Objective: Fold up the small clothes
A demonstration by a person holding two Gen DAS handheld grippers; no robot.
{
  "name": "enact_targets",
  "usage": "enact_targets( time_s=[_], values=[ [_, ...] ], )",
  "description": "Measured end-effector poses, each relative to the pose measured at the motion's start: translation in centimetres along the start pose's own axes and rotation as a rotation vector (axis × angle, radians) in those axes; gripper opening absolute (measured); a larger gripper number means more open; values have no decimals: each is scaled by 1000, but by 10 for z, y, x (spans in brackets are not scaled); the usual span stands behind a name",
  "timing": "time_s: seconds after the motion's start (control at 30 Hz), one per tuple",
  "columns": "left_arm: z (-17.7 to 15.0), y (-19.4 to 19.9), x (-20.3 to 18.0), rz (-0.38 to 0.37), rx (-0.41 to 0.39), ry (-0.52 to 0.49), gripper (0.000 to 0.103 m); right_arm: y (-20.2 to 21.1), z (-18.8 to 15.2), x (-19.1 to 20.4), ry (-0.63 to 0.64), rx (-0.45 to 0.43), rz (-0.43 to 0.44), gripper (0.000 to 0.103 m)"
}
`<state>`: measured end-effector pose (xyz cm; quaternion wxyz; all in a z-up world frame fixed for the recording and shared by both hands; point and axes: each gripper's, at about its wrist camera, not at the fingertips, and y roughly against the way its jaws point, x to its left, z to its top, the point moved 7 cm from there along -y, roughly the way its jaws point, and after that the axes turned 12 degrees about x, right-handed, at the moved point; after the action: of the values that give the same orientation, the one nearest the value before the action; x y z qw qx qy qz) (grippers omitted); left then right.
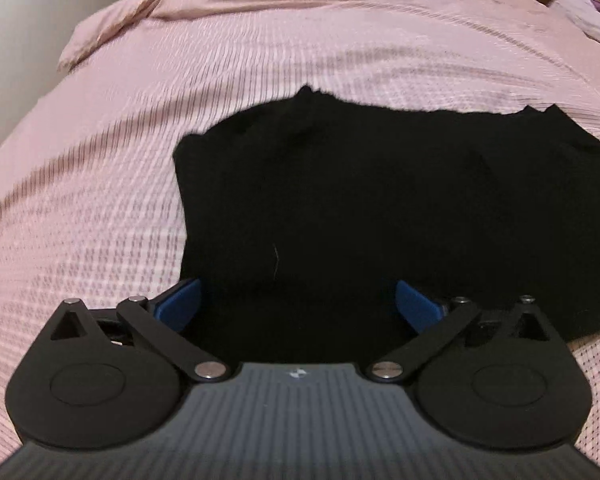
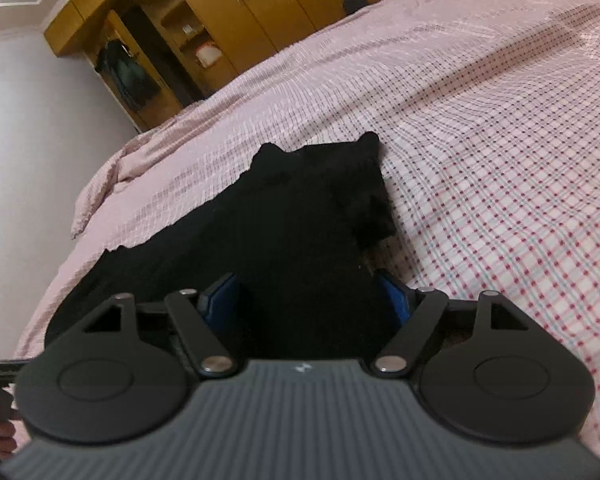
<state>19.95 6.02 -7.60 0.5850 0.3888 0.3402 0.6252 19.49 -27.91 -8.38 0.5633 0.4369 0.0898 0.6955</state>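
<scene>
A small black garment (image 1: 380,200) lies flat on a pink checked bedspread (image 1: 140,120). My left gripper (image 1: 298,304) is open, its blue pads (image 1: 180,300) spread wide over the garment's near edge. In the right wrist view the same black garment (image 2: 292,232) stretches away from me. My right gripper (image 2: 306,300) is open too, its blue pads (image 2: 220,296) either side of the cloth at the garment's near right end. Whether the pads touch the cloth is hidden by the dark fabric.
The bedspread (image 2: 500,160) covers a wide bed. A wooden wardrobe (image 2: 220,20) stands beyond the bed's far side, by a white wall (image 2: 28,120). A pillow (image 1: 588,16) lies at the far right. The bed's left edge (image 1: 72,52) drops off.
</scene>
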Motion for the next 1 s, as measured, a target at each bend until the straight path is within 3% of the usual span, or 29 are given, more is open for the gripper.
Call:
enact_targets(
  time_s=[0.1,0.2,0.33,0.43,0.5,0.53,0.57,0.63,1.0],
  values=[
    [-3,-4,4,-31,12,44,103,-3,1,0,0,-5,17,78],
    [-4,-3,3,-30,7,42,103,-5,3,4,6,-4,40,87],
    [-5,-2,0,-20,4,45,103,-6,11,2,-61,-51,111,87],
    [-5,-1,-1,-19,-1,44,103,-9,16,-4,-137,-92,145,75],
    [-5,0,0,-21,-2,44,103,-15,19,-8,-162,-100,135,54],
    [-5,1,0,-22,-3,45,103,-18,19,-11,-183,-99,122,33],
    [-5,2,0,-24,-4,47,103,-21,20,-15,-213,-95,116,21],
    [-5,8,1,-25,-10,50,103,-21,21,-20,-256,-103,142,20],
    [-1,39,50,5,-38,129,103,-1,44,15,-224,-140,183,19]
  ],
)
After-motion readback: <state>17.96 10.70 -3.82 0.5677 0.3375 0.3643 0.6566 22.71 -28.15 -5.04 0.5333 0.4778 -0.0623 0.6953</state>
